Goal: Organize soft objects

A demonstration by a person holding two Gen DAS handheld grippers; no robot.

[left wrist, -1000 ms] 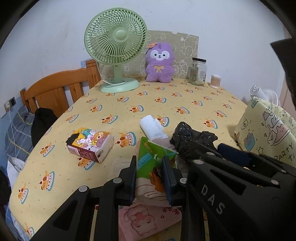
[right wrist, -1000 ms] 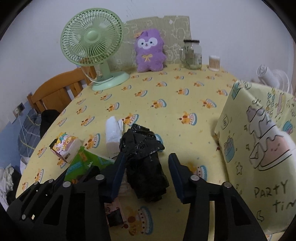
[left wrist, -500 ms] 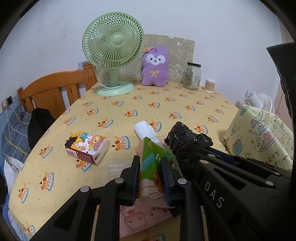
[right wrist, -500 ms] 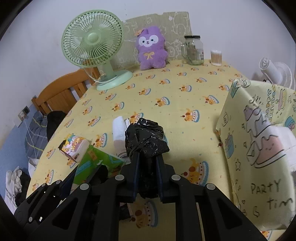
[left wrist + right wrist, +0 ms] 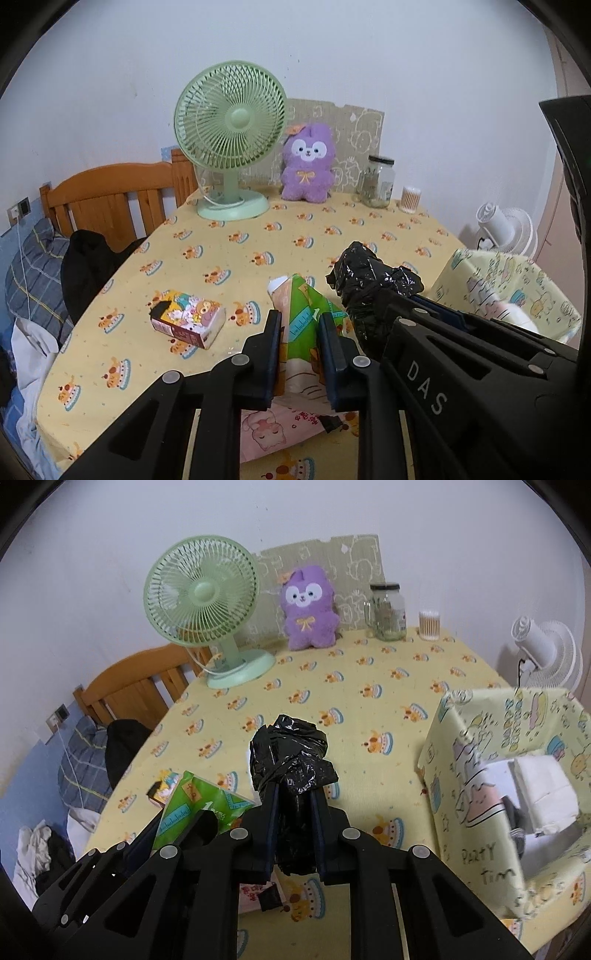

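The left tongs [image 5: 300, 345] are clamped on a green printed soft packet [image 5: 303, 321], which stands up between the two black fingers, lifted clear of the table [image 5: 236, 254]. Just to its right, the right tongs [image 5: 294, 825] are clamped on a crumpled black plastic bag [image 5: 291, 753], whose bunched top bulges above the fingertips; it too hangs above the cloth. The two held things are close together, side by side.

Under the left tongs lies a pink packet [image 5: 273, 430] with a cartoon cat, and to the left a small cartoon-printed tissue pack [image 5: 188, 323] rests on the table. At the right edge stands an open yellow box [image 5: 506, 775] holding white folded tissue [image 5: 543, 790].

The table wears a yellow cloth printed with little cakes. Along the far wall stand a green desk fan [image 5: 231, 140], a purple plush toy [image 5: 307, 162], a lidded glass jar [image 5: 378, 181] and a tub of cotton swabs [image 5: 410, 199]. A wooden bed headboard [image 5: 110, 203] and a white floor fan [image 5: 546, 653] flank the table.

The right tongs' body reads "DAS"; the box reads "PARTY" with "Tim" below.
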